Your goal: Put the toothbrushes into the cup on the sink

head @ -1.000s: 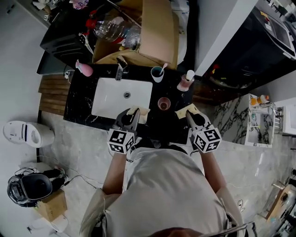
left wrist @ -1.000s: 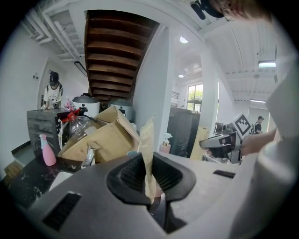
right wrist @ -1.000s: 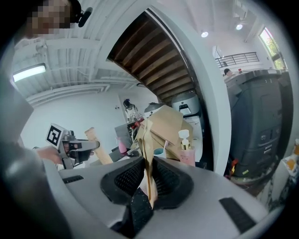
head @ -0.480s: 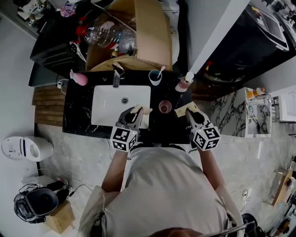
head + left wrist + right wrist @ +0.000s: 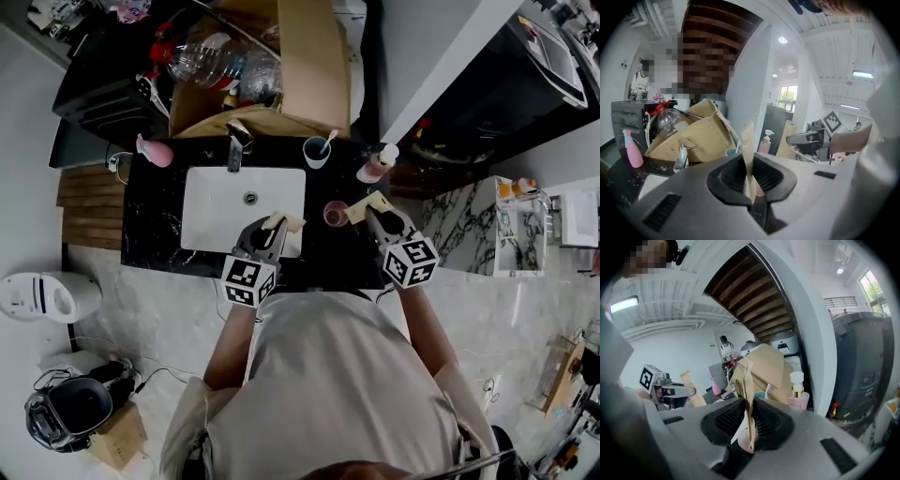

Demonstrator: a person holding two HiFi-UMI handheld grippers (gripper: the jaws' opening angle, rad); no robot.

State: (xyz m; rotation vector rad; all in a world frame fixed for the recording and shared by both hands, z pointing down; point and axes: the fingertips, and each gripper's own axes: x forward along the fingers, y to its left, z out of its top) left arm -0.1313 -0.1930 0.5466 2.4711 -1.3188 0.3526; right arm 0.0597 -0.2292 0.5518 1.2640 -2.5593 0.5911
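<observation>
My left gripper (image 5: pixel 272 229) is shut on a tan paper-wrapped toothbrush (image 5: pixel 282 222) over the front rim of the white sink (image 5: pixel 214 199); the pack stands upright between the jaws (image 5: pixel 749 140). At the right, my right gripper (image 5: pixel 374 215) is shut on a second tan pack (image 5: pixel 360 208), whose tip is right beside a small pink cup (image 5: pixel 335 214) on the black counter. That cup (image 5: pixel 742 444) shows just below the right jaws, with the pack (image 5: pixel 747 390) above it. A teal cup (image 5: pixel 317 151) holding one toothbrush stands at the back.
A faucet (image 5: pixel 234 145) rises behind the basin. A pink pump bottle (image 5: pixel 375 167) stands back right and a pink bottle (image 5: pixel 153 150) back left. Cardboard boxes (image 5: pixel 300 66) and a plastic bottle sit behind the counter. A white wall edge runs up at the right.
My right gripper has carried its tan pack left and forward, close to the pink cup. The left gripper has stayed over the sink's front rim.
</observation>
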